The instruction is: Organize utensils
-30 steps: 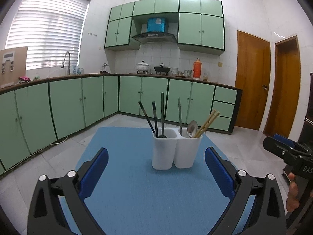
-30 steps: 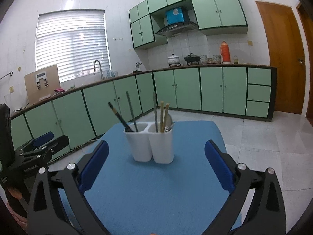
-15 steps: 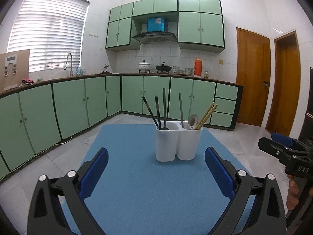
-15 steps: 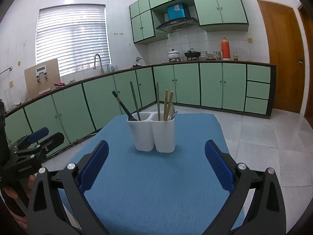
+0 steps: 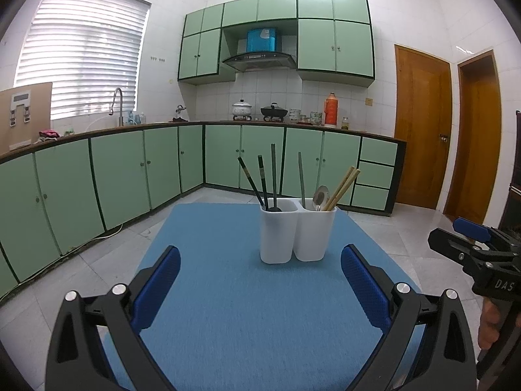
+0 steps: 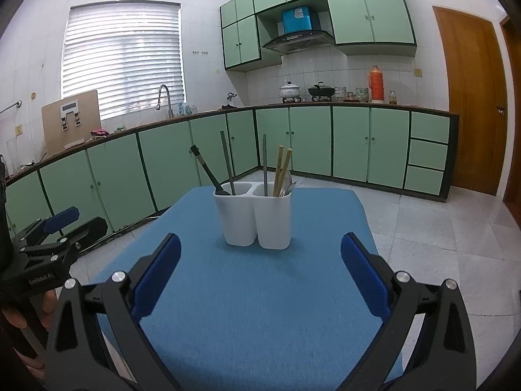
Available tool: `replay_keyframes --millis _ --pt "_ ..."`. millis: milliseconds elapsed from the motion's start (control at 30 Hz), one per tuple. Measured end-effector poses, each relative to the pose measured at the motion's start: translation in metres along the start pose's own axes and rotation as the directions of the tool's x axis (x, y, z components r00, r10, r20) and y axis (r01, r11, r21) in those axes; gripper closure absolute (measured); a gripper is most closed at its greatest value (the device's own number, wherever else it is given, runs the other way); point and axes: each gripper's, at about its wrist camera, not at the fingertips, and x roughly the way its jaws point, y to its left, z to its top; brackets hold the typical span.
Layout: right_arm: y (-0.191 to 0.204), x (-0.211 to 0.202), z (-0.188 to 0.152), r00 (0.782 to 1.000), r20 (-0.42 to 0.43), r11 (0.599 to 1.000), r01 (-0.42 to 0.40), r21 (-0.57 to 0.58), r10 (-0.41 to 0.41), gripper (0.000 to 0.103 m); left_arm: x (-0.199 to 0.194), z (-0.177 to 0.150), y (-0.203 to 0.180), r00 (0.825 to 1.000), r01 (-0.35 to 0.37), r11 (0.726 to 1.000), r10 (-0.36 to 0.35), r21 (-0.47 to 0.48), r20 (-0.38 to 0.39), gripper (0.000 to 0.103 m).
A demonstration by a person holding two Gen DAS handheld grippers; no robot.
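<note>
Holder (image 5: 297, 233) with utensils stands ahead, centred between and apart from my spread, empty left claw (image 5: 260, 288) and right claw (image 6: 260, 275).

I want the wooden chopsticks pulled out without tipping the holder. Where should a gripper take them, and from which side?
Grip the wooden chopsticks on their bare upper shafts, well above the rim of the white holder. They lean out to the right, away from the spoon and grey utensil, so the right gripper, now open, probably reaches best from above right, pulling along their slant.
</note>
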Motion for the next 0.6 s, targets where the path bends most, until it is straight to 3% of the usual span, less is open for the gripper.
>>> replay_keyframes --millis 600 --pt "0.0017 0.0084 -0.0026 1.0 -0.024 1.0 -0.019 -0.018 0.019 0.007 0.0091 -0.0049 -0.0042 1.0 0.006 1.0 -0.006 0.006 -0.024 0.006"
